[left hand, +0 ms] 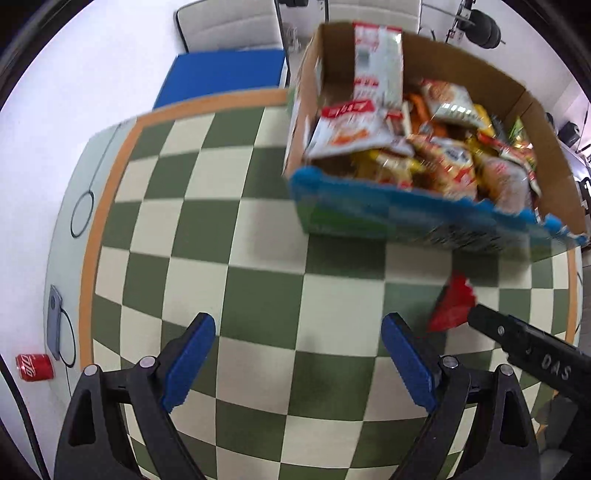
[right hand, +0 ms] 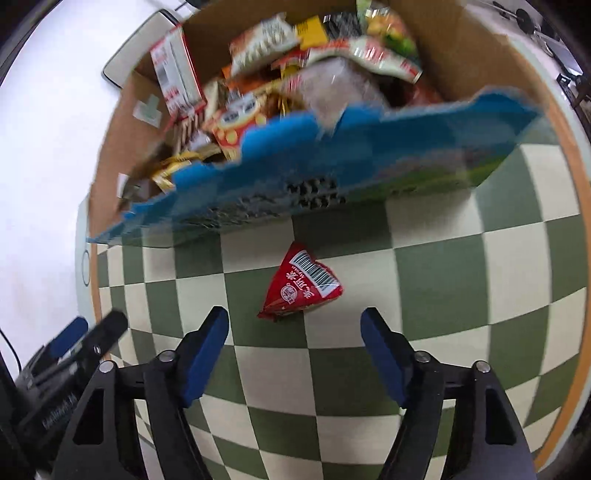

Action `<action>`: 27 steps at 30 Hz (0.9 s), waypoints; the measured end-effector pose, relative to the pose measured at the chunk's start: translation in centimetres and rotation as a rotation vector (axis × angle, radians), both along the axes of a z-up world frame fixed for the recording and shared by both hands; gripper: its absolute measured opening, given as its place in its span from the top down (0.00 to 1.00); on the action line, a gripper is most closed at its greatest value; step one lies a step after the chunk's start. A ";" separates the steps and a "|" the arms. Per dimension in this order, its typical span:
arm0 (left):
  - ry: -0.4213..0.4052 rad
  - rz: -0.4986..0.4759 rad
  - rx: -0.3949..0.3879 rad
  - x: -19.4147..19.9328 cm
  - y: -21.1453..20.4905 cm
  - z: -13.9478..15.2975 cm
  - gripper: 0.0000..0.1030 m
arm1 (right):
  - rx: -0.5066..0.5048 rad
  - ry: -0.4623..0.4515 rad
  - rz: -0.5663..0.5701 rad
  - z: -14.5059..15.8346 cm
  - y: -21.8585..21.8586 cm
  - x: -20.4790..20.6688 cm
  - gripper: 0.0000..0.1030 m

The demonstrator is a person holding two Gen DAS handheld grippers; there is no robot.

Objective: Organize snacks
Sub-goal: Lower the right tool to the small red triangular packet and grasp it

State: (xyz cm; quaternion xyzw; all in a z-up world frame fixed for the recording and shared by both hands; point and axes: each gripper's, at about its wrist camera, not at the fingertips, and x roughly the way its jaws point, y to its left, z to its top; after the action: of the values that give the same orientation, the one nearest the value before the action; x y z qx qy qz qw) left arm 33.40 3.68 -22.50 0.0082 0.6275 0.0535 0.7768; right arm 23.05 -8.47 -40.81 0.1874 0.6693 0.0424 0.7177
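Note:
A cardboard box [left hand: 546, 140] with a blue front [right hand: 369, 155], filled with several snack packets, stands on the green-and-cream checkered table [left hand: 258, 258]. A small red triangular snack packet [right hand: 301, 286] lies on the table just in front of the box; it also shows in the left wrist view [left hand: 452, 306]. My right gripper [right hand: 294, 325] is open and empty, just short of the red packet. My left gripper [left hand: 298, 328] is open and empty over bare table, left of the packet. The right gripper's black finger [left hand: 524, 343] shows at the right of the left wrist view.
A red soda can [left hand: 34, 366] lies on the floor at the left. A blue chair seat [left hand: 221, 75] and a white chair back [left hand: 229, 26] stand beyond the table's far edge. The table's orange border [left hand: 88, 236] runs along its left edge.

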 end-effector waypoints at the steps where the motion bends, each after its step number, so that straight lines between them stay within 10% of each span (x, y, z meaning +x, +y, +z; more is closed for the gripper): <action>1: 0.008 0.000 0.002 -0.1 0.1 -0.4 0.10 | 0.000 0.005 -0.002 -0.5 0.3 0.0 0.30; 8: 0.039 -0.002 -0.008 -0.3 0.7 -1.8 0.10 | -0.024 0.046 -0.003 -3.5 2.1 0.4 0.40; 16: 0.060 -0.003 -0.022 -0.7 0.8 -2.7 0.10 | -0.044 0.063 0.010 -5.1 3.0 -0.2 0.81; 27: -0.031 -0.017 -0.059 -1.2 -0.7 1.0 0.10 | -0.019 -0.006 0.051 -2.3 2.5 -2.3 0.90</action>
State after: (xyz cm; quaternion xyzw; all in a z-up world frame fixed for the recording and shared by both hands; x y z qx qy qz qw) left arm 32.21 2.98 -21.51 -0.0101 0.6167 0.0287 0.7866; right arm 20.72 -5.93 -43.13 0.1633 0.6722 0.0548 0.7200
